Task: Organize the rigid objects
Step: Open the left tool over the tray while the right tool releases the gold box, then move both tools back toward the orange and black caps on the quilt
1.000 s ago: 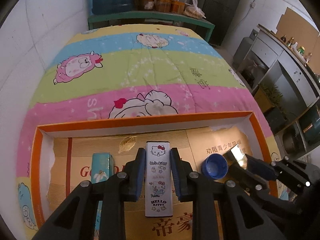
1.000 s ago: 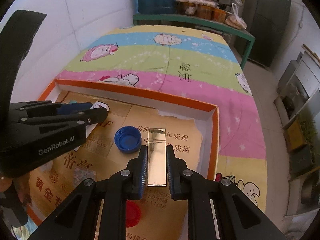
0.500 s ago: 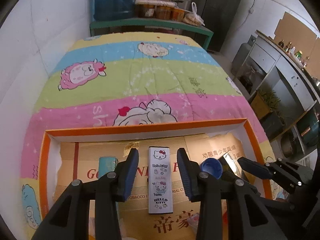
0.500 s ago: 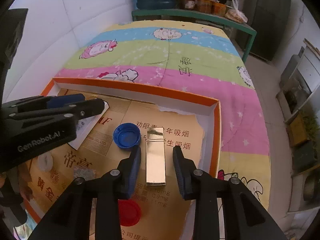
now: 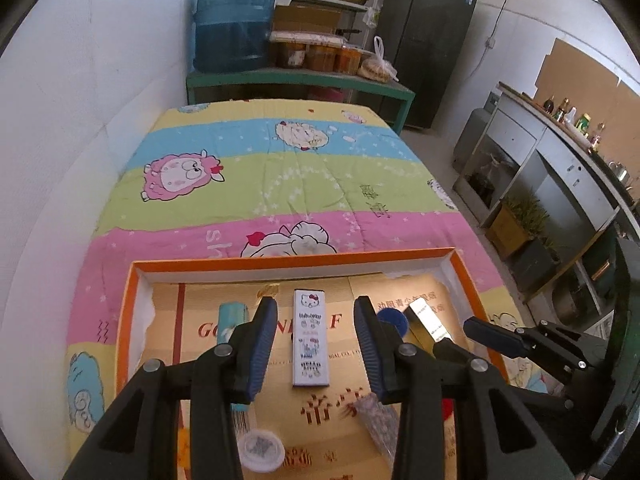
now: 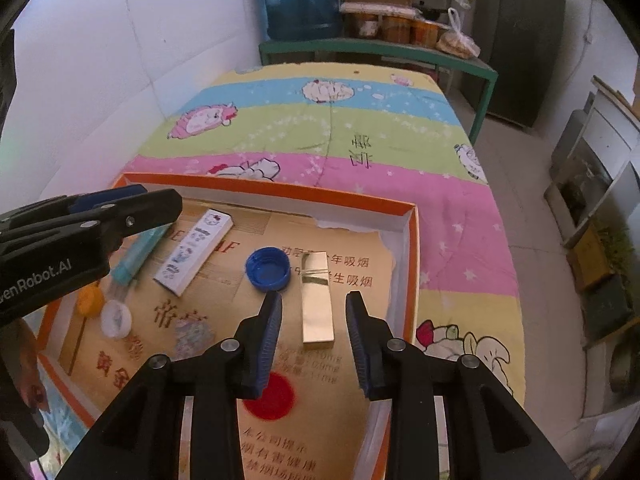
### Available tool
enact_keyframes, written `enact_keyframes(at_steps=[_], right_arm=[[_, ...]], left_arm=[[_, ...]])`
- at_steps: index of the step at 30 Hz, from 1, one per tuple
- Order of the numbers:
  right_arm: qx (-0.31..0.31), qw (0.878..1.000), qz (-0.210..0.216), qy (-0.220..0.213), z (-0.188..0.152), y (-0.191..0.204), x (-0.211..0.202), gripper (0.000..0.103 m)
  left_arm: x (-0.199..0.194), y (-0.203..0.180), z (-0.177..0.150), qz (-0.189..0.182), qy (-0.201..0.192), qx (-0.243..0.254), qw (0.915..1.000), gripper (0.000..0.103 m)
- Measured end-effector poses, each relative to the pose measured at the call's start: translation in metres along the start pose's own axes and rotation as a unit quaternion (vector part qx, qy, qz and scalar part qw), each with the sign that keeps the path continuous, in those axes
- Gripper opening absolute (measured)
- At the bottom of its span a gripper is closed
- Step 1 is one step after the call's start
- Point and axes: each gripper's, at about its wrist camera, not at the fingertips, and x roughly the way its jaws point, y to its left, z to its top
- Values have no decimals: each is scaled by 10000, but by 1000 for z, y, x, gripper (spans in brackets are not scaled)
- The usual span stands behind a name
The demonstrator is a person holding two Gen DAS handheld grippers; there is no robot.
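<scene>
A white Hello Kitty box (image 5: 310, 338) lies flat in the orange-rimmed tray (image 5: 288, 261). My left gripper (image 5: 315, 344) is open, raised above it, jaws wide on either side. A gold box (image 6: 317, 300) lies flat near the tray's right wall. My right gripper (image 6: 314, 332) is open, jaws apart around the gold box's near end. The Hello Kitty box also shows in the right wrist view (image 6: 195, 251), and the gold box in the left wrist view (image 5: 427, 319).
In the tray lie a blue cap (image 6: 268, 269), a teal box (image 6: 138, 254), a white lid (image 6: 116, 319), an orange cap (image 6: 90, 299), a red cap (image 6: 271, 396) and a clear wrapper (image 6: 192, 334). The tray rests on a striped cartoon blanket (image 5: 280, 168). Shelves and cabinets stand beyond.
Both grippers opened and let go: the left released the Hello Kitty box, the right the gold box. Both have drawn back and up; the boxes stay flat in the tray.
</scene>
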Motion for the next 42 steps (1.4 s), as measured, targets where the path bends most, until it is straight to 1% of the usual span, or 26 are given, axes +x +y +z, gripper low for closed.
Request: enact_keyframes(at_steps=[12, 16, 18, 26, 36, 42], right_arm=[[13, 9995, 86, -290, -18, 21, -42, 34], [10, 9991, 103, -400, -26, 29, -56, 34], [9, 9988, 129, -473, -32, 35, -64, 34], [-12, 9964, 6, -842, -51, 53, -98, 34], [58, 9950, 74, -994, -71, 61, -128, 34], [79, 9944, 82, -1046, -84, 68, -141, 35]], left_arm=[[-56, -1, -19, 56, -423, 51, 9991, 40], [-75, -2, -29, 98, -555, 81, 9984, 40], [-86, -1, -35, 59, -608, 42, 9981, 40], [-122, 3, -55, 139, -856, 30, 9962, 40], [-158, 1, -83, 159, -1131, 106, 9934, 40], [-172, -6, -99, 356, -1190, 189, 9921, 40]])
